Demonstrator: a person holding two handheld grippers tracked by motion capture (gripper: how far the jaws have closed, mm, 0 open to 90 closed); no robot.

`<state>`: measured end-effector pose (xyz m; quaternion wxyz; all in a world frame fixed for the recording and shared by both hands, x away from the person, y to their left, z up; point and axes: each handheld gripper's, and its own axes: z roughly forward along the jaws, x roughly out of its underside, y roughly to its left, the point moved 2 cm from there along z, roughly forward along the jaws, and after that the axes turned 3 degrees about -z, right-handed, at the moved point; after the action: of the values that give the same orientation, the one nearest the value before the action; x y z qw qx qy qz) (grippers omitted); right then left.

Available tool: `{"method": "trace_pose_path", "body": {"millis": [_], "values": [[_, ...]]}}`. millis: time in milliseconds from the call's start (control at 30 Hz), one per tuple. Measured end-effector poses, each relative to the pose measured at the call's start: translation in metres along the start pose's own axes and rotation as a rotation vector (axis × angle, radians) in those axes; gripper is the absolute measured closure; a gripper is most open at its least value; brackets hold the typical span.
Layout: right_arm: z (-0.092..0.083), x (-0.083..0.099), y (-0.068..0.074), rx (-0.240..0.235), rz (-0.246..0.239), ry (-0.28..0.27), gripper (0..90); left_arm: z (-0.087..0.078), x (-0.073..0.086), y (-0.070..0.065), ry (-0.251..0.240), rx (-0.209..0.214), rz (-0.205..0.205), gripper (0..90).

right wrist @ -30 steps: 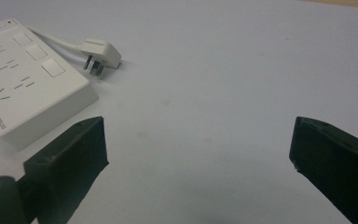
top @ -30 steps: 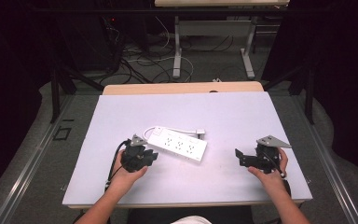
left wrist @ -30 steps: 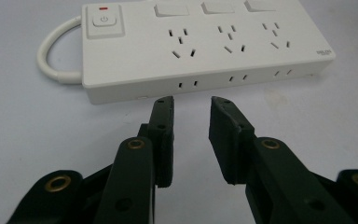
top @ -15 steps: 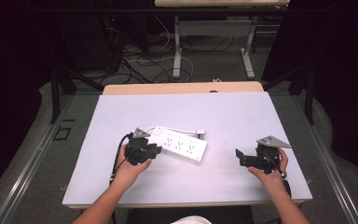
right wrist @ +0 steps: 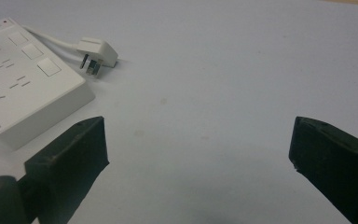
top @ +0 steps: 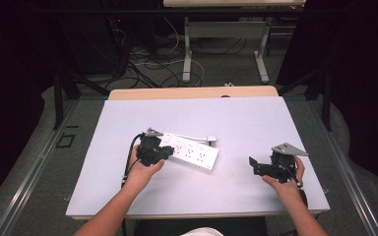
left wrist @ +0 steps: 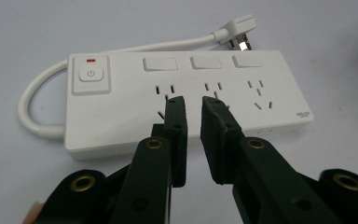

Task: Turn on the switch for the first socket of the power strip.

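Nearly closed, with a narrow gap and nothing between the pads, the left gripper [left wrist: 193, 105] hovers over the near long edge of the power strip [left wrist: 182, 100]; its jaws have just been closing. From above, that gripper [top: 153, 147] sits at the strip's left end, toward the table's [top: 128, 196] left-front part. The right gripper [right wrist: 200, 144] has its jaws wide apart and empty, resting near the right-front corner, well apart from the strip.

The power strip [top: 189, 150] lies flat left of the surface's middle, angled a little. Its short white cable loops round the switch end to a plug [left wrist: 235, 35] lying just behind it. It looks like a rigid, light plastic box, smooth and likely to slide on the table; gripping across its thin long edges, or pressing down on top, seems safest. The cable is bendy and would drag along.

The table is a plain pale sheet over a wooden top, bare otherwise. Beyond it the room is dark, with desk legs and tangled cables on the floor.
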<state>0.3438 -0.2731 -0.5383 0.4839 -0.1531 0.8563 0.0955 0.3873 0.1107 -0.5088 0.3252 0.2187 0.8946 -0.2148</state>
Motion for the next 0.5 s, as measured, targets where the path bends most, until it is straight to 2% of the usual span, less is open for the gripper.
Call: {"method": "trace_pose_path", "body": {"millis": [300, 500], "values": [[0.0, 0.0, 0.0, 0.003, -0.005, 0.004, 3.7, 0.003, -0.012, -0.003, 0.005, -0.014, 0.01, 87.1], [0.0, 0.0, 0.0, -0.001, -0.002, 0.002, 3.7, 0.005, -0.021, -0.006, 0.015, -0.017, 0.0, 90.0]]}}
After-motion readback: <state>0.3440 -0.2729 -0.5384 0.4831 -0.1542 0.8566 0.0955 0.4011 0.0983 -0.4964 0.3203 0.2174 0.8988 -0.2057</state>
